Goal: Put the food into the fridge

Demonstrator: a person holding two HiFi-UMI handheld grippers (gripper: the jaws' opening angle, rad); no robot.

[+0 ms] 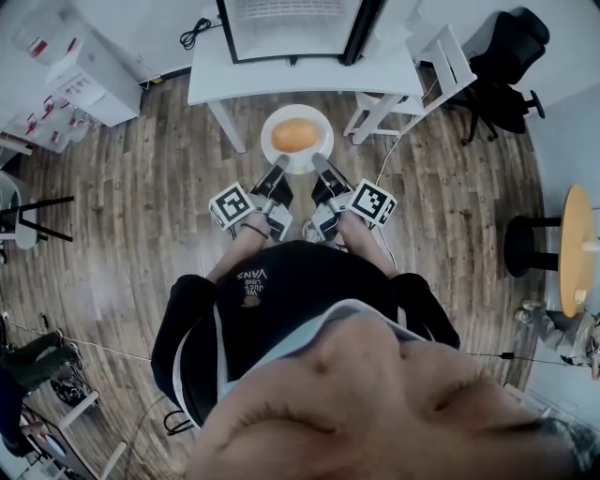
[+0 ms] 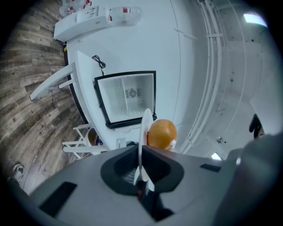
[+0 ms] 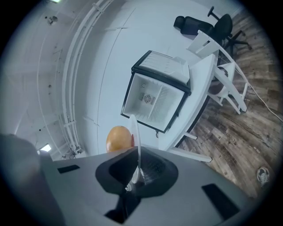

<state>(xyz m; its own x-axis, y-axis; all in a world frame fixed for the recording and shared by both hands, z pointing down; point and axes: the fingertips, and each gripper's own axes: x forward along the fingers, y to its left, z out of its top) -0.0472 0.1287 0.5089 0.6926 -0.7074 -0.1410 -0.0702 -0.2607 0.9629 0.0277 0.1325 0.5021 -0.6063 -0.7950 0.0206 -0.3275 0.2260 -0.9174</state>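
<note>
A white plate (image 1: 273, 122) with an orange bun (image 1: 295, 135) on it hangs in the air in front of the person. My left gripper (image 1: 278, 170) is shut on the plate's near left rim, my right gripper (image 1: 320, 165) on its near right rim. In the left gripper view the plate (image 2: 145, 132) shows edge-on between the jaws, the bun (image 2: 162, 133) beside it. The right gripper view shows the same plate (image 3: 135, 141) and bun (image 3: 118, 138). Ahead stands the small fridge (image 1: 292, 28), its door open and its white inside (image 3: 152, 99) bare, on a white table (image 1: 211, 70).
A white stool (image 1: 382, 114) stands under the table at the right, a black office chair (image 1: 502, 70) further right. A white shelf unit (image 1: 89, 75) is at the left, a round wooden table (image 1: 577, 248) at the far right. The floor is wood planks.
</note>
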